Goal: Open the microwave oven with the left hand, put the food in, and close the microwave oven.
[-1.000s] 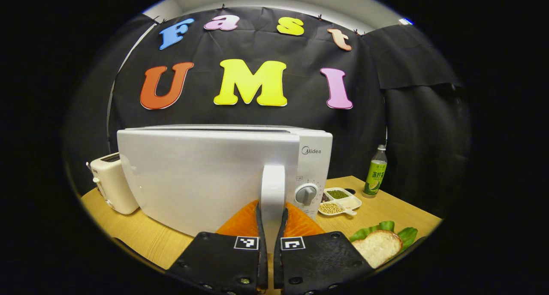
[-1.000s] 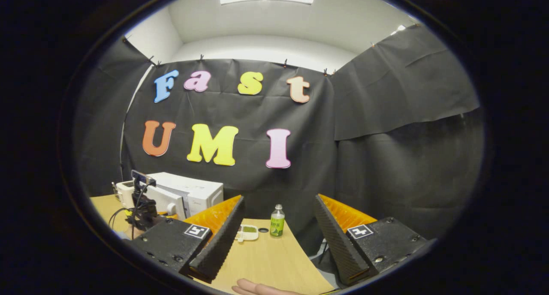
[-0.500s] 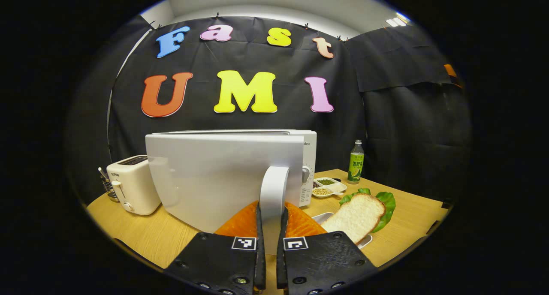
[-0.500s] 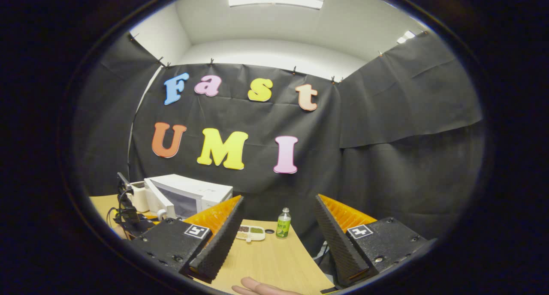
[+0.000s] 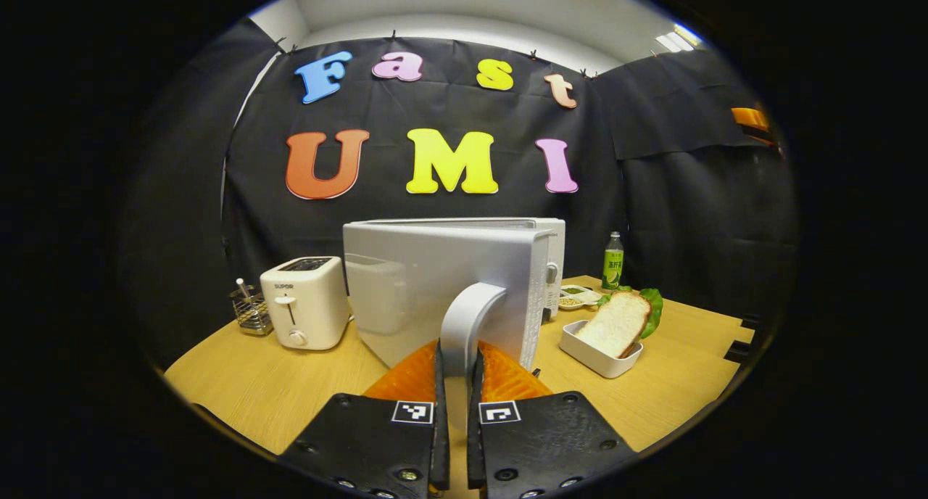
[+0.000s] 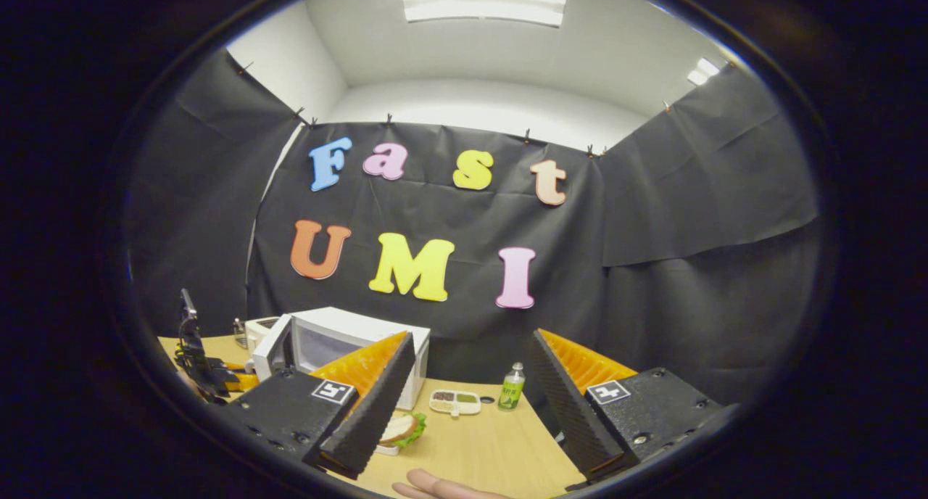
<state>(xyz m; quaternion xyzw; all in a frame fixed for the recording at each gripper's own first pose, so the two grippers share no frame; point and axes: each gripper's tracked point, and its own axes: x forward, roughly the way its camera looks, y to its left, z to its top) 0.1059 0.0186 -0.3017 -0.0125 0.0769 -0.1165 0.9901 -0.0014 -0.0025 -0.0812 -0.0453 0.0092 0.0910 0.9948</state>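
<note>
While the left gripper [image 5: 458, 383] pinches the white door handle [image 5: 464, 318] with both fingers, the microwave door [image 5: 435, 296] stands swung out toward the camera. Going from left to right in the left gripper view, a small wire basket [image 5: 252, 315] sits at the far left of the wooden table [image 5: 275, 390]. Just beside it stands a cream toaster [image 5: 304, 302]. Next comes the microwave [image 5: 554, 260], with its open door in front of it. To the right of the door is a white dish [image 5: 596, 352] with a slice of bread [image 5: 612, 323] and a green lettuce leaf [image 5: 654, 307] in it. The food is on the table, outside the microwave. Behind it lie a small tray of beans [image 5: 578, 296] and a green bottle [image 5: 612, 261].

In the right gripper view, the left gripper [image 6: 199, 357] shows far off at the left, by the open door [image 6: 272, 350]. The right gripper [image 6: 467, 390] has its fingers wide apart and holds nothing. Between them you can see the food [image 6: 401, 428], the bean tray [image 6: 454, 402] and the bottle [image 6: 512, 386]. A fingertip [image 6: 435, 484] shows at the bottom edge.
</note>
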